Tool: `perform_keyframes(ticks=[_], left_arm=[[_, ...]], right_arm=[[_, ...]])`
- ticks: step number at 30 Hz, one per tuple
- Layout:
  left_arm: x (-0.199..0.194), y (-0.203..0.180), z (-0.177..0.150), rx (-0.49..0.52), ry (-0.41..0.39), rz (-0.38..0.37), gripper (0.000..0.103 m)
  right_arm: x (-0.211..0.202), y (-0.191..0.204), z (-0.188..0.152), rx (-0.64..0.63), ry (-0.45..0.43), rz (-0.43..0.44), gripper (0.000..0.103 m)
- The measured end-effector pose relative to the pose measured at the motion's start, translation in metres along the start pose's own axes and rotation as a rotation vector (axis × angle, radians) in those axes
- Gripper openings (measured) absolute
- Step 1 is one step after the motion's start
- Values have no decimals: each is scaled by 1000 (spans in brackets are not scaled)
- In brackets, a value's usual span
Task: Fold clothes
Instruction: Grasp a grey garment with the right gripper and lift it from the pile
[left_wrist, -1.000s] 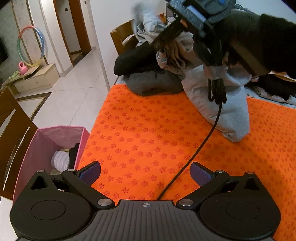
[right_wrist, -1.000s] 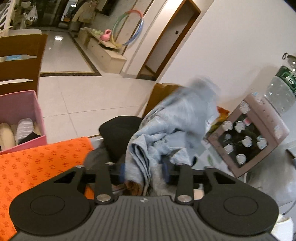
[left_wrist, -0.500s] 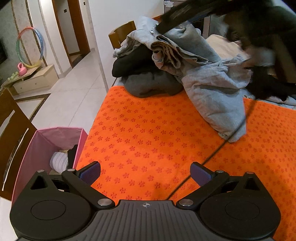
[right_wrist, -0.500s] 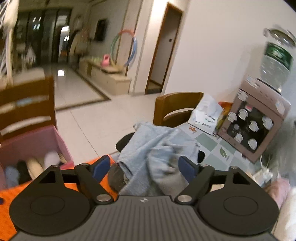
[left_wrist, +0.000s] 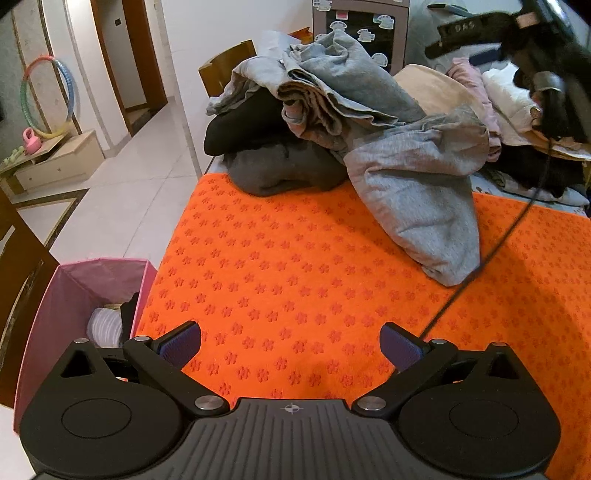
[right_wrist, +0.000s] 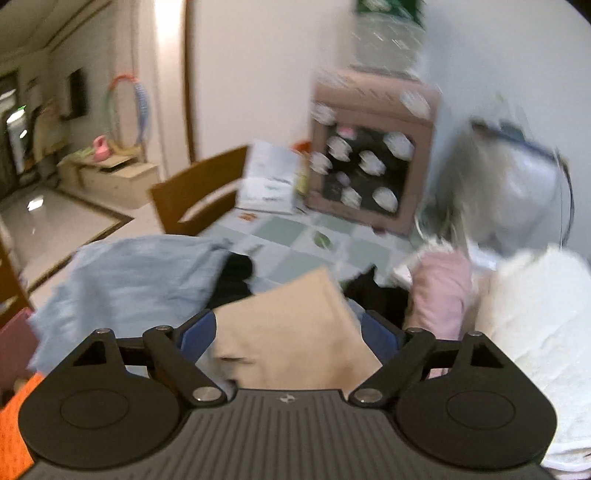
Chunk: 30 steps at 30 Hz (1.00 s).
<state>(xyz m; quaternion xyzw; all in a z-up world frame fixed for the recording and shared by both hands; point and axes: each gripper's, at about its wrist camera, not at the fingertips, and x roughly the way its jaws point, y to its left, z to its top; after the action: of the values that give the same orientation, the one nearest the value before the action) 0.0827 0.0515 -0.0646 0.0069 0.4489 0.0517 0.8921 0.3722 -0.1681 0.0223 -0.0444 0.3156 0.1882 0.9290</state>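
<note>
— Where is the laundry, from where you stand?

— Heaped at the far edge of the orange mat (left_wrist: 295, 266). The left gripper (left_wrist: 291, 341) hovers over the mat's near edge with its jaws wide apart and nothing between them, well short of the clothes pile (left_wrist: 332, 122). A grey garment (left_wrist: 417, 195) spills from the pile onto the mat.

— And the right one?

— The right gripper (right_wrist: 288, 332) is over the back of the heap, jaws spread, a beige garment (right_wrist: 295, 332) lying between the blue pads (right_wrist: 197, 330); blur hides whether they touch it. A second ago it was pinched on the light blue garment (right_wrist: 125, 284); that now lies loose, left of the beige one.

— What does each camera catch alone?

— The left view shows the pink bin (left_wrist: 85, 280) beside the mat's left edge, and the other gripper raised above the pile's right end. The right view shows a pink garment (right_wrist: 439, 291) and a white fluffy one (right_wrist: 532, 321) beyond the beige one.
</note>
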Motion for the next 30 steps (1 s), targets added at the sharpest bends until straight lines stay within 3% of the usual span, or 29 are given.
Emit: perform_keyframes(ticks=[7,10,11,12,13,14,15,16,21,25,30], left_arm=[[2,0,8,1,13,30,103],[-2,-1,11,-3,9,45,102],[-3,-2,12,-5,8,50,103],[-4,-2,12,-9,9,54,103],[-5,-3,13,-14,10,56,103],[-7,-3,12,-19,12,57,102],[-8,-4,12,-24,14,54,102],[-10,-5,12,-26,14,52,102],[-21,-8,8,-21,2,28,102],[-32,-3,3,-28,-32,11,102],[-45,6,-4,-26,-51,-22,103]], right_arm=[[78,-37,-9,73,124,45,91],[82,-36,-15,78,142,97,92],[81,-35,-18,83,142,117,87],[79,-34,-20,88,143,137,70],[78,-33,-22,93,143,157,62],[77,-33,-25,98,144,177,42],[73,-32,-27,101,142,194,32],[62,-31,-30,98,133,201,30],[0,-22,-55,77,93,156,27],[-38,-24,-87,97,125,86,29],[-75,-32,-110,138,183,-21,41]])
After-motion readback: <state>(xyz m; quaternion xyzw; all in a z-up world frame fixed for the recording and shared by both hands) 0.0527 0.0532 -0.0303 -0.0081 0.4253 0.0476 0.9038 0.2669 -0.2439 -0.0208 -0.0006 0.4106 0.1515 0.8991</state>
